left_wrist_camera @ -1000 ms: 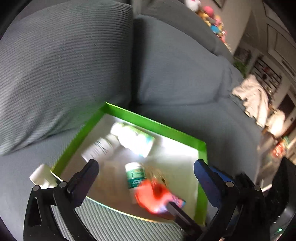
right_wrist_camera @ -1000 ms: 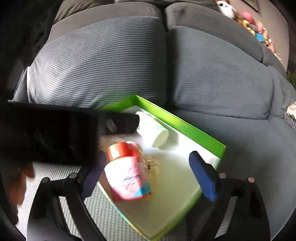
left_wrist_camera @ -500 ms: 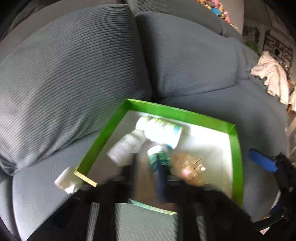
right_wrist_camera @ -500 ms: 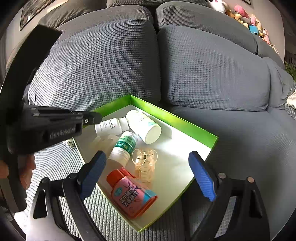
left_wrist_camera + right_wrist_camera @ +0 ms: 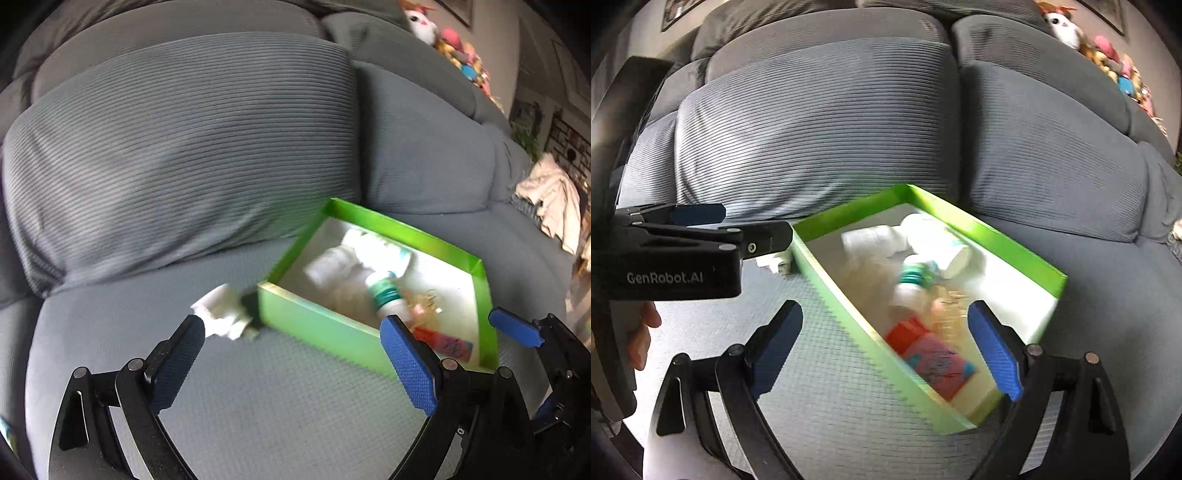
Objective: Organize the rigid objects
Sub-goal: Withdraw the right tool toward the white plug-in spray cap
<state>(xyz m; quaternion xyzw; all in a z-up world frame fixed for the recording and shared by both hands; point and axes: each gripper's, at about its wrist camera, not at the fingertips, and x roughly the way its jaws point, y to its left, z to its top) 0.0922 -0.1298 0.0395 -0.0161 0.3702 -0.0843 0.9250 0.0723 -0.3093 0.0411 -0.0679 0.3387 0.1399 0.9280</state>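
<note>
A green box point(image 5: 314, 321) point(image 5: 846, 295) with a white inside lies on the grey sofa seat. It holds white bottles point(image 5: 938, 243), a green-labelled bottle point(image 5: 386, 295) point(image 5: 914, 277), a clear hair clip point(image 5: 947, 306) and a red-capped pink bottle point(image 5: 931, 354) point(image 5: 443, 341). A white object point(image 5: 221, 314) point(image 5: 774, 262) lies on the seat just outside the box's left wall. My left gripper point(image 5: 291, 358) is open and empty, just short of the white object. My right gripper point(image 5: 886, 350) is open and empty above the box's near corner.
Two large grey back cushions point(image 5: 184, 147) point(image 5: 1045, 144) rise behind the box. Soft toys point(image 5: 454, 48) sit on the sofa top at the right. A white cloth point(image 5: 550, 199) lies at the far right. The left gripper's body point(image 5: 676, 254) shows left of the box.
The pink bottle has been let go and lies in the box. My left gripper has swung left from over the box toward the white object. My right gripper has drawn back slightly.
</note>
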